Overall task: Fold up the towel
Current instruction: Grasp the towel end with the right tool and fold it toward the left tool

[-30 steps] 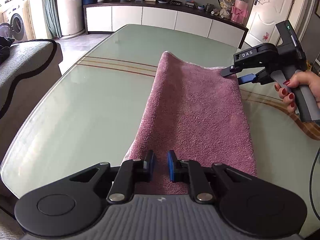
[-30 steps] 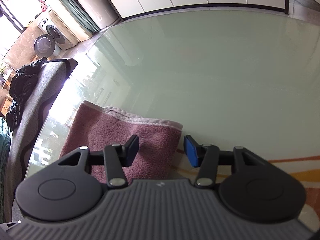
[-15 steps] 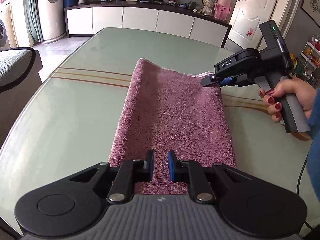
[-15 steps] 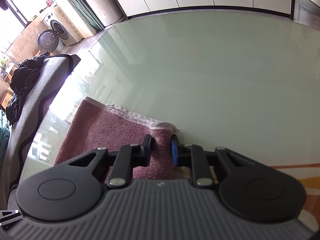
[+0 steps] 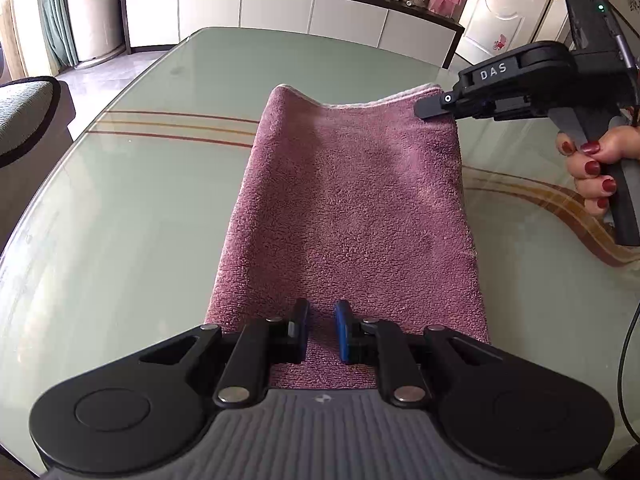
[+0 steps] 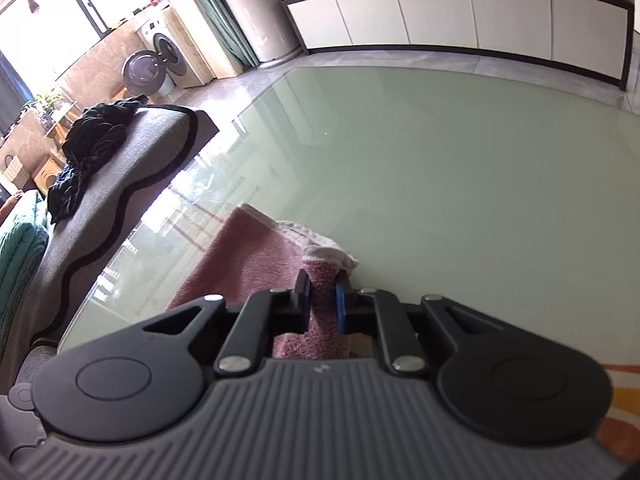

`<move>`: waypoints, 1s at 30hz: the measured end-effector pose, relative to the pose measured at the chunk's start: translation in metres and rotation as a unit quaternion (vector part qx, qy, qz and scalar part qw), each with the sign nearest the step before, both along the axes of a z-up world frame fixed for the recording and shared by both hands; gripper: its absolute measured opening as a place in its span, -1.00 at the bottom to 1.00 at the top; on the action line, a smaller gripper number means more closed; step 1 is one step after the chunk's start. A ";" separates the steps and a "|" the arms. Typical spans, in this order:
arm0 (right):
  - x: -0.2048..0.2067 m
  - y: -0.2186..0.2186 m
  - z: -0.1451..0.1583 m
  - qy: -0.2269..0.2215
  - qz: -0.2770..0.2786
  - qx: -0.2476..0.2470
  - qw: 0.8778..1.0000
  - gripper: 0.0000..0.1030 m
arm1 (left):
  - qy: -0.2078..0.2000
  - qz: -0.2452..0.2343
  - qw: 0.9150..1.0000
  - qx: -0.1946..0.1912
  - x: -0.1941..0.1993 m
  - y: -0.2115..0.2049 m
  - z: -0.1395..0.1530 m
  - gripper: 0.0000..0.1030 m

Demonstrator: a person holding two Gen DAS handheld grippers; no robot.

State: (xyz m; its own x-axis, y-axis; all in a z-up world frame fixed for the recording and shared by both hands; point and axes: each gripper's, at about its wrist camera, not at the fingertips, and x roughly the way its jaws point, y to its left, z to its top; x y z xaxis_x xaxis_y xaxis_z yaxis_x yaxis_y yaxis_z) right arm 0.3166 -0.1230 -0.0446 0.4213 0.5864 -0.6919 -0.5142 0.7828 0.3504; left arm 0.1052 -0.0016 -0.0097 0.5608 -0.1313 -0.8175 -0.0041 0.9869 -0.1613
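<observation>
Pink towel (image 5: 352,208) lengthwise on table, far corner lifted

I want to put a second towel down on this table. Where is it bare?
The glass table is bare beyond the pink towel's far edge, toward the white cabinets, and left of it toward the sofa. The towel's right side is crowded by the right tool and hand.

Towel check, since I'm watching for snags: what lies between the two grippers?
Only the pink towel spans from the left gripper to the right gripper, nothing on it, per the left wrist view.
</observation>
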 end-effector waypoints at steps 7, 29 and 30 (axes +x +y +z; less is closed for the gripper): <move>-0.019 0.009 0.014 -0.014 0.051 -0.004 0.999 -0.78 | -0.012 0.008 1.000 -0.013 -0.007 0.006 0.007 -0.68; -0.081 0.026 0.028 -0.025 0.177 -0.030 0.983 -0.78 | 0.008 -0.034 0.998 -0.043 0.002 0.010 0.004 -0.67; -0.086 0.027 0.028 -0.024 0.184 -0.033 0.982 -0.78 | 0.008 -0.035 0.998 -0.044 -0.001 0.011 0.005 -0.66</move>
